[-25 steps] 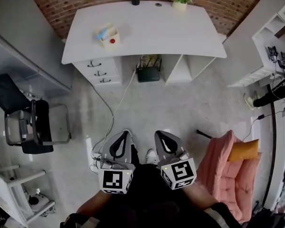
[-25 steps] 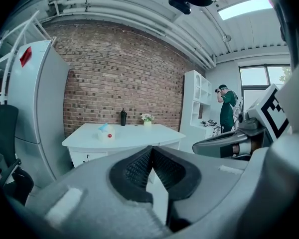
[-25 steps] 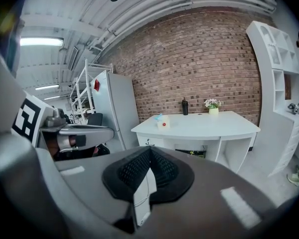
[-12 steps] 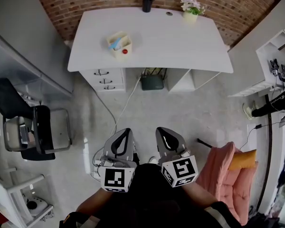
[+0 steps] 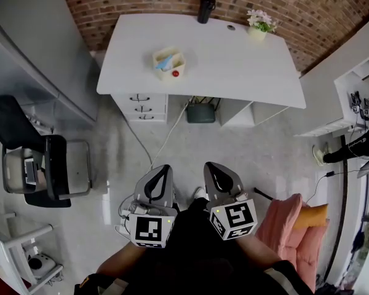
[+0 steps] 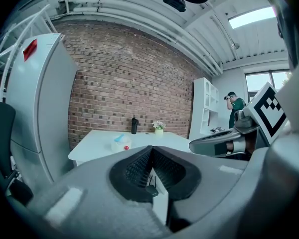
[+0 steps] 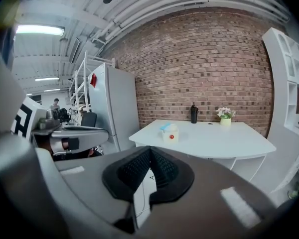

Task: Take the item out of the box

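Note:
A small cream box [image 5: 169, 61] stands on the white desk [image 5: 234, 60], far ahead of both grippers. A light blue item [image 5: 164, 58] sticks out of it, and a small red thing [image 5: 175, 73] shows at its front. My left gripper [image 5: 162, 171] and right gripper [image 5: 214, 168] hang side by side over the floor, well short of the desk. Both are shut with nothing between the jaws. The left gripper view shows the box [image 6: 121, 143] beyond the shut left gripper [image 6: 150, 151]. From the right gripper [image 7: 149, 156], the box [image 7: 170, 133] lies a little to the right.
A black bottle [image 5: 206, 8] and a flower pot [image 5: 259, 24] stand at the desk's back edge. Under the desk are drawers [image 5: 138, 106] and a router [image 5: 201, 112], with a cable [image 5: 163, 146] across the floor. A black chair [image 5: 34, 165] is left, a pink seat [image 5: 289, 226] right.
The desk and box have slid lower and nearer in the head view as both grippers moved towards them. Both stay shut and empty.

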{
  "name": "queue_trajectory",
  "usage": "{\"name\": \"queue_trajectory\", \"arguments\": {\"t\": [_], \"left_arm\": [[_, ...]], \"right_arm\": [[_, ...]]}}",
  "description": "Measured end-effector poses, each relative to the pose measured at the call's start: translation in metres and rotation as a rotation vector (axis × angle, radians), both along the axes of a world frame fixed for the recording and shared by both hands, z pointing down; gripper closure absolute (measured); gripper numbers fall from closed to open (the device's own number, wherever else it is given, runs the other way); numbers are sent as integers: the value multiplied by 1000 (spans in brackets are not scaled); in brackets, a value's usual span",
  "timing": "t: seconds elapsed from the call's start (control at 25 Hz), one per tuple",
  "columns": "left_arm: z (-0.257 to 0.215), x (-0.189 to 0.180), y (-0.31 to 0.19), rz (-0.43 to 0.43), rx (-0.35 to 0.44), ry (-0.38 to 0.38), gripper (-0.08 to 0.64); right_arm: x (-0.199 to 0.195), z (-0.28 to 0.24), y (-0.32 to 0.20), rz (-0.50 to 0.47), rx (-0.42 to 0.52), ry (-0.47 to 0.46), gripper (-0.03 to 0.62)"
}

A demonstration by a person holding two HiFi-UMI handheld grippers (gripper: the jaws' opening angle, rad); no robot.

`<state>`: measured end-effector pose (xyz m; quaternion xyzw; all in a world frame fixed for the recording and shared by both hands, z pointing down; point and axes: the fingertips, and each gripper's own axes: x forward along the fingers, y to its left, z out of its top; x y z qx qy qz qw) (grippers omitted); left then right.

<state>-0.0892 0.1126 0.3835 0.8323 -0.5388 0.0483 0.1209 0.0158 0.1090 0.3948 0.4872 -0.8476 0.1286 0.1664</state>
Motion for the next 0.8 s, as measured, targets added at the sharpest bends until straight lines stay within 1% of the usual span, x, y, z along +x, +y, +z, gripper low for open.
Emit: {"name": "queue_trajectory", "arguments": {"t": [0.2,0.4,0.6,0.8], "left_arm": [[-3,-10,-11,-22,-2,-1,555],[0,-16,-26,-61,4,-13,555],[0,-12,-52,-91,11,-31,555],[-2,-6,-79,-128,-7,-38,555]], "right_arm": [[-9,0,-13,-25,1,6,592],[-16,1,-31,-62,8,2,591],[-16,4,-60,-105,9,-11,591],[-13,6,-90,-156,0,-14,591]]}}
